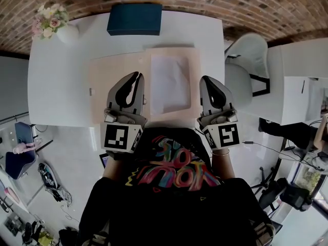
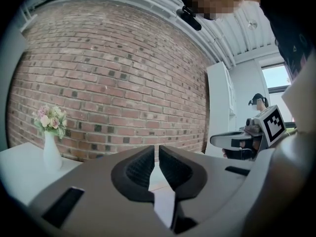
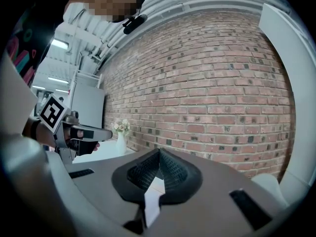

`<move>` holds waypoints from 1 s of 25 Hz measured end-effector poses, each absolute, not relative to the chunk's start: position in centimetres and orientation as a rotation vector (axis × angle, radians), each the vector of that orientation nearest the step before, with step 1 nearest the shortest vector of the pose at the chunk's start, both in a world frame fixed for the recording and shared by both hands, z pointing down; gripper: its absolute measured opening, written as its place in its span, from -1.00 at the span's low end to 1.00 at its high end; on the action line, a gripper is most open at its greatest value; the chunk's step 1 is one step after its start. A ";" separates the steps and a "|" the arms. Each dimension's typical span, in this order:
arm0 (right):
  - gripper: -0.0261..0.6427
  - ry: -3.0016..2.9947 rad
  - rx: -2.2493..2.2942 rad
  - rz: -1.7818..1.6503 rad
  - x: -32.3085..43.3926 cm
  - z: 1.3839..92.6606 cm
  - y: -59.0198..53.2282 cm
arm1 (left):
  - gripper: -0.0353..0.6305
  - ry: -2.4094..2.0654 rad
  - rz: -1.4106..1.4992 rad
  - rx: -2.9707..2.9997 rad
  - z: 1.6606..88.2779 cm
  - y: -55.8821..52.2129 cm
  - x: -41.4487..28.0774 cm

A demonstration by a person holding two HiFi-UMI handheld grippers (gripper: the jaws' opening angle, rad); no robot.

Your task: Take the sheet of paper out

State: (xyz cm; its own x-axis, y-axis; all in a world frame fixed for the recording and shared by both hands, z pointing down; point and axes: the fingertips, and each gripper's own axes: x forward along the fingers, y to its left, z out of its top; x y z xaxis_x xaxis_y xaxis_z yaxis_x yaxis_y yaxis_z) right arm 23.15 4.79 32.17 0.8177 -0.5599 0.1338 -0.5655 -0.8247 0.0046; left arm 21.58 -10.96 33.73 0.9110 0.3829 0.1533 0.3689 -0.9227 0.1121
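Sheet of paper point(image 1: 169, 84) lies flat at twelve o'clock, dead centre on the white table point(image 1: 56, 86), resting on a tan folder point(image 1: 110, 81). Whether a flap or sleeve covers it, I can't tell. Left gripper point(image 1: 139, 76) hangs just off the sheet's left edge with its jaws all but together and nothing between them. Right gripper point(image 1: 205, 79) sits just off the right edge, jaws pressed together and empty. The risk as I read it: closed tips poking at a flat sheet could crease it or shove folder and all toward the blue box point(image 1: 135, 18) at twelve. Pinch too deep and the folder may come up too. There's open tabletop at nine o'clock, the vase of flowers point(image 1: 53, 24) is well away at ten, and the table's near edge lies right under the grippers.
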 end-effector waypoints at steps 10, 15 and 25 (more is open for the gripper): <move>-0.87 -0.907 2.922 0.276 22.9 34.4 4.9 | -0.49 0.684 0.385 2.911 37.5 -10.0 21.9; -0.87 -0.905 2.963 0.281 23.2 34.4 4.3 | -0.47 0.705 0.487 2.861 40.6 -9.6 22.1; -0.87 -0.919 2.967 0.368 23.3 36.9 4.3 | -0.47 0.726 0.735 2.779 48.1 -9.0 22.5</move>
State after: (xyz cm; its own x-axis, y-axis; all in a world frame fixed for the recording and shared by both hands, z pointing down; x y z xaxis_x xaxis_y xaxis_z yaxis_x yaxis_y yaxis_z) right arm 23.26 4.33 36.86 0.7996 -0.5558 0.2274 -0.5591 -0.8272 -0.0561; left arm 22.46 -9.01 48.10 0.7590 0.4989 0.4184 0.4120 -0.8655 0.2848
